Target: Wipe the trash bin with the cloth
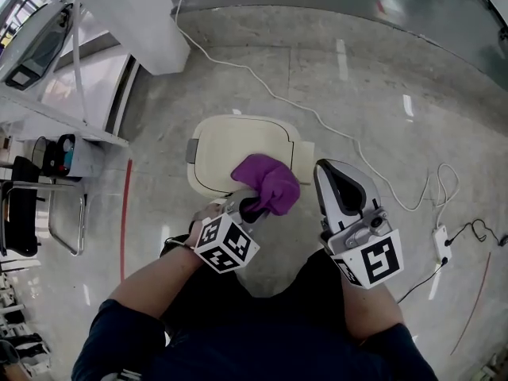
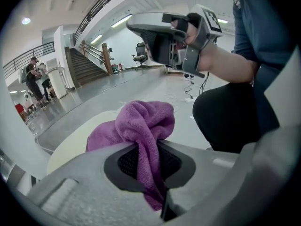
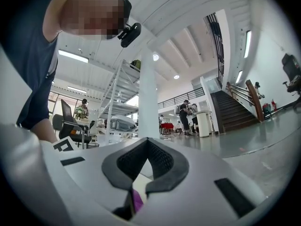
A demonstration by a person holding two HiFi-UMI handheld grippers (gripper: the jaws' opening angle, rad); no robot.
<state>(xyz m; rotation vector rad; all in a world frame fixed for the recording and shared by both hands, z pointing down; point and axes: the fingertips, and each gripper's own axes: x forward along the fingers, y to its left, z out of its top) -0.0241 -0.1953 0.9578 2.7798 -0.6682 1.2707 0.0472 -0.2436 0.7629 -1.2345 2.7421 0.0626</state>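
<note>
The trash bin is a cream bin with a closed lid, standing on the floor below me. A purple cloth lies bunched on the lid's near right corner. My left gripper is shut on the cloth's near end. In the left gripper view the cloth is pinched between the dark pads above the bin lid. My right gripper hovers to the right of the bin, jaws shut with nothing between them. In its own view the right gripper shows only a purple sliver behind its closed jaws.
A white cable runs over the floor behind the bin to a power strip at the right. A white pillar, a metal rack and a chair stand at the left. People stand far off near a staircase.
</note>
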